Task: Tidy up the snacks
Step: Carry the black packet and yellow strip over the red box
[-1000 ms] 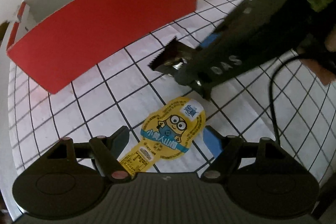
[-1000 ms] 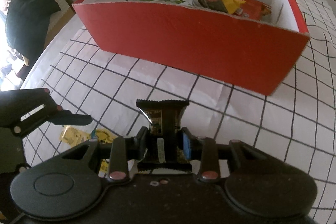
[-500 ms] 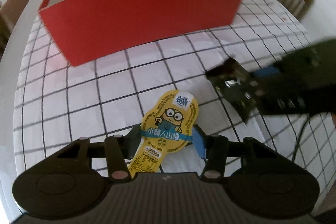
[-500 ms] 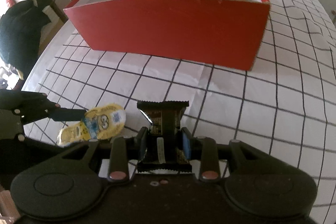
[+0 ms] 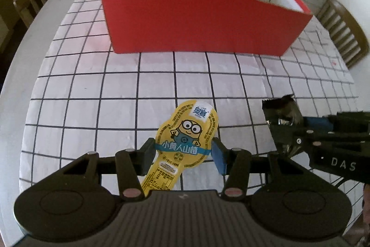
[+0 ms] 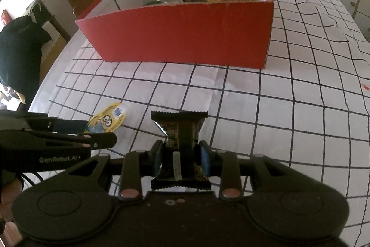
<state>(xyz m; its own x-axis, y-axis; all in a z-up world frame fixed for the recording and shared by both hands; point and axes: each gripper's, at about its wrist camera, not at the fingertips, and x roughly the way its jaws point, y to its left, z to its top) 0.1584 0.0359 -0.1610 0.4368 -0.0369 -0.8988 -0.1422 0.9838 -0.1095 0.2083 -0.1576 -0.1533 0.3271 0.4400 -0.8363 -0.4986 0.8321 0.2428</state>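
A: Yellow snack pouch (image 5: pixel 187 134), one, printed "minions" with a cartoon figure; left gripper (image 5: pixel 183 153) pinches it at centre above the worktop (image 5: pixel 92 94).

B: Dark snack bar (image 6: pixel 179 131), one, clamped in right gripper (image 6: pixel 180 155); label unreadable. Red box (image 6: pixel 185 31) at 12 o'clock holds several snacks. Left gripper body reads "GenRobot.AI".

Both claws are level and side by side, left claw (image 5: pixel 183 152) and right claw (image 6: pixel 181 155) each clamped shut.
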